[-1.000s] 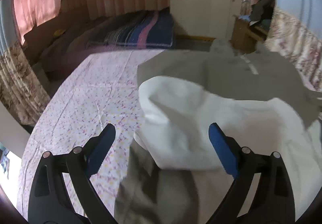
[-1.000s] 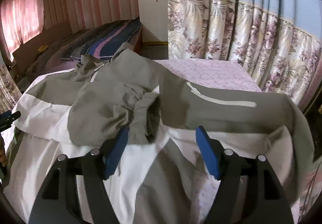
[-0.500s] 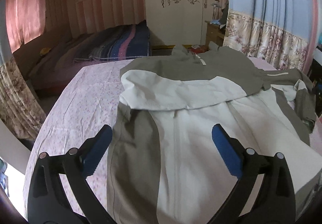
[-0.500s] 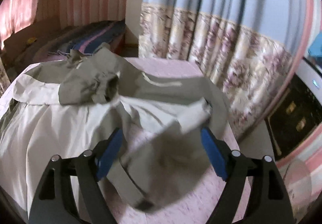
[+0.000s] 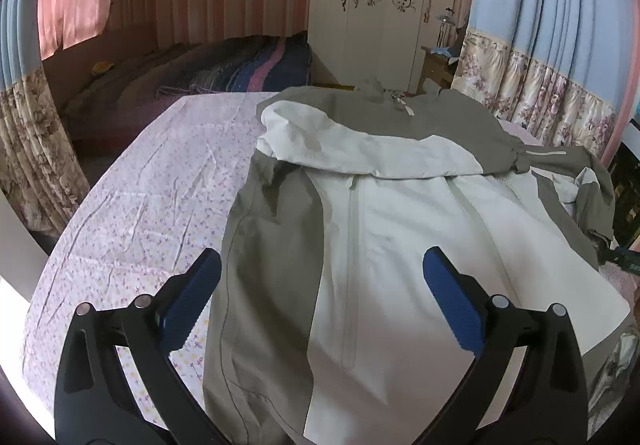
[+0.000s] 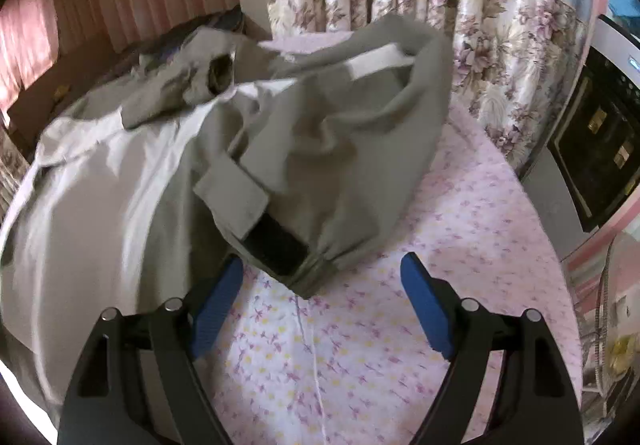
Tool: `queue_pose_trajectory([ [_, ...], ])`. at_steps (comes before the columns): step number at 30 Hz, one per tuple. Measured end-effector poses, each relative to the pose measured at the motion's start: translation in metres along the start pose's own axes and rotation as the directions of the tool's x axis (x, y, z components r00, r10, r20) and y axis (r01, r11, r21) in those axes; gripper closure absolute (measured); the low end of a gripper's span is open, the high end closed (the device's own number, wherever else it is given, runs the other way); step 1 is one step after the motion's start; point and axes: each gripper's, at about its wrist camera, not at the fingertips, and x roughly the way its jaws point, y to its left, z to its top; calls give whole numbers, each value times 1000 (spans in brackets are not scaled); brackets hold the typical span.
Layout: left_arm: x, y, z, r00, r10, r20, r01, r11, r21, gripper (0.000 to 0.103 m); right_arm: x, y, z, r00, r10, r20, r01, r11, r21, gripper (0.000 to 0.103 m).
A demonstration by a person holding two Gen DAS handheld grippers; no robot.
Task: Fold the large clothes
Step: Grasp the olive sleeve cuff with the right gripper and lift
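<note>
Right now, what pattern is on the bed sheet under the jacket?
The pale pink cotton sheet has small purple and yellow flowers, clearest in the right wrist view.

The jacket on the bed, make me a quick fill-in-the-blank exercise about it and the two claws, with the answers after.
1. The jacket lies on a bedsheet printed with small ____.
2. The left claw stands ____, gripping nothing.
3. In the right wrist view, the cuff with the black strap lies just in front of the ____ claw.
4. The jacket's front is white, its side panels and shoulders ____.

Missing words: flowers; open; right; grey
</note>
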Motion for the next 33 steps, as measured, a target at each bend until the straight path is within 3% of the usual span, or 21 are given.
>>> queue_pose_trajectory([
  [3, -2, -2, -1, 1000, -17, 12, 17, 1000, 0, 3, 11, -1, 1, 997, -83, 11, 83, 996, 15, 22],
  [4, -3, -3, -1, 1000, -17, 14, 17, 1000, 1, 3, 12, -7, 3, 992, -122, 21, 121, 992, 45, 29],
  [5, -3, -4, -2, 1000, -16, 16, 16, 1000, 3, 3, 10, -15, 5, 991, -129, 32, 126, 988, 89, 59],
  [7, -4, -2, -2, 1000, -15, 15, 15, 1000, 0, 3, 5, -33, 11, 986, -161, 39, 154, 976, 152, 97],
  [9, -4, 2, -2, 1000, -10, 13, 10, 1000, -6, 3, -4, -51, 15, 974, -216, 66, 198, 958, 206, 97],
  [13, -6, 13, 3, 1000, 10, 20, -10, 1000, -16, 3, -46, -107, 30, 908, -388, 156, 312, 877, 365, 97],
  [15, -7, 18, 7, 1000, 17, 23, -17, 1000, -20, 3, -75, -130, 41, 867, -448, 220, 325, 842, 430, 97],
  [16, -7, 20, 9, 999, 21, 25, -20, 1000, -17, 3, -88, -139, 47, 860, -441, 256, 298, 843, 448, 97],
  [18, -8, 21, 16, 999, 26, 38, -26, 1000, -3, 3, -111, -143, 67, 868, -377, 323, 214, 871, 441, 97],
  [20, -10, 21, 25, 998, 19, 54, -20, 1000, 10, 3, -128, -129, 91, 897, -215, 385, 63, 927, 371, 97],
  [24, -12, 16, 49, 996, -20, 87, 19, 1000, 16, 3, -143, -64, 128, 894, 27, 448, -119, 977, 178, 97],
  [27, -13, 10, 70, 992, -34, 118, 30, 999, 41, 3, -135, 7, 159, 872, 241, 425, -294, 954, 61, 97],
  [33, -10, 16, 97, 989, -41, 139, 34, 998, 53, 3, -94, 167, 202, 841, 457, 289, -439, 889, -129, 97],
])
